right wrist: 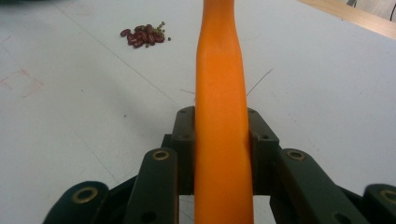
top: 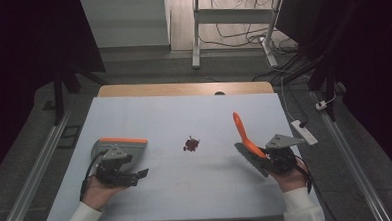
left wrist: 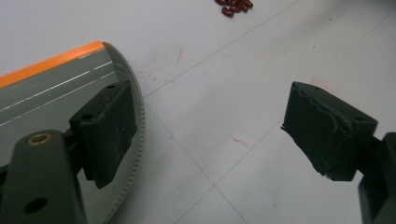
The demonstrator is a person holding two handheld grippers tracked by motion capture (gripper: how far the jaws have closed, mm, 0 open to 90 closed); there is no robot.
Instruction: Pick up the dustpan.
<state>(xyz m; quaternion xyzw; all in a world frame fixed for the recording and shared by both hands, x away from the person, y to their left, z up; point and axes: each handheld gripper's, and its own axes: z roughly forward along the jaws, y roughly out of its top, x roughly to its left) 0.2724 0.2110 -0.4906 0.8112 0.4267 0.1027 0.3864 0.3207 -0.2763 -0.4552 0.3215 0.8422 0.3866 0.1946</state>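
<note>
Small pile of red beans (top: 191,143) near the middle of the tabletop (top: 174,111), well apart from both grippers — loose, light, hard, likely to roll and scatter if pushed fast. Green specks mixed in, plain in the right gripper view (right wrist: 144,35), too small to tell from above.

Orange brush (top: 245,133) clamped by its handle in the right gripper (top: 273,159), toward the right edge, handle tip tilted up and away, grey bristle end low by the hand. Rigid smooth plastic, probably light; a grip on the handle's mid-length looks sound, and the pads sit squarely on both sides of it (right wrist: 223,140).

Grey dustpan (top: 120,146) with an orange strip toward the left edge, flat on the surface. Left gripper (top: 124,176) released, jaws wide apart, one pad over the pan's curved rim (left wrist: 135,154), the other out over bare table — nothing grasped. Thin stiff plastic by the look of it; rim or rear edge the likely place to take hold.

High view gives the layout across the tabletop; left gripper view gives the toothed rim and faint red marks on the surface.
</note>
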